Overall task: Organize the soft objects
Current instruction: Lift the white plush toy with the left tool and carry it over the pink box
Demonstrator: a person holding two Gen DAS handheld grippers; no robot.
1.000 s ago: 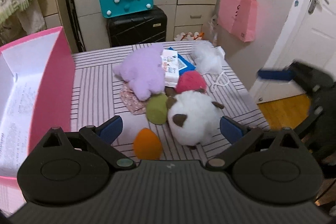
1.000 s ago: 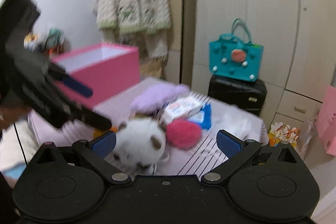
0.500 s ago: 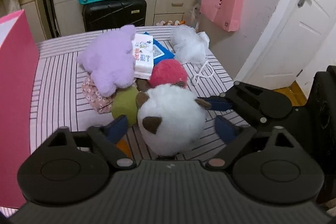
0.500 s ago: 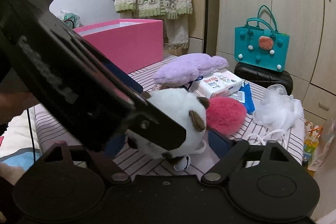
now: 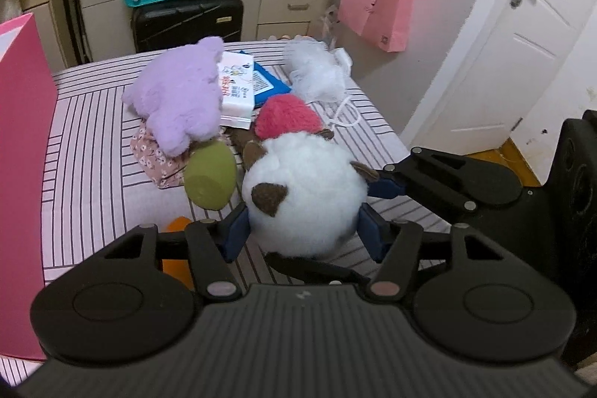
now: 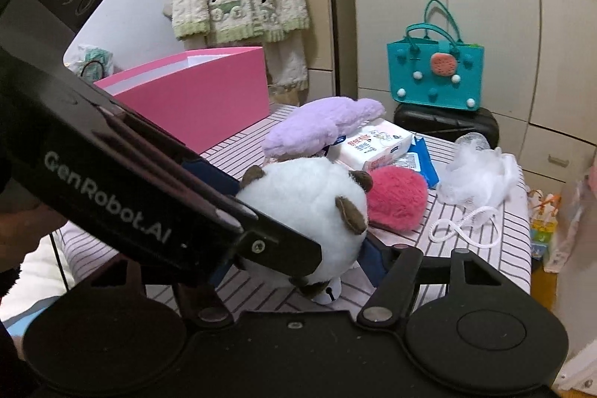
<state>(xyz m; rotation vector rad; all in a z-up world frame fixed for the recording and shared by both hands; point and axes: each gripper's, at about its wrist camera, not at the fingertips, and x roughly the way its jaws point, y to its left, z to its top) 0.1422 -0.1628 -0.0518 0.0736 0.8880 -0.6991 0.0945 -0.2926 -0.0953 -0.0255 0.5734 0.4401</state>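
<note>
On the striped counter (image 5: 93, 144) lie one purple plush (image 5: 179, 103) and one pink pompom (image 5: 287, 116). Near the front edge, one white plush ball (image 5: 302, 196) sits between both closing claws, left claw (image 5: 302, 235) and right claw (image 6: 298, 263), pads touching.

The orange sponge (image 5: 178, 248) is mostly hidden behind the left claw (image 5: 302, 234); the pink box (image 5: 22, 174) runs off-frame.

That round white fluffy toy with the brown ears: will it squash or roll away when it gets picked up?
The white plush toy looks fluffy and stuffed, so it probably squashes and weighs little. Being nearly ball-shaped, it might roll if nudged. Jaws closing on it from both sides should steady it.
</note>
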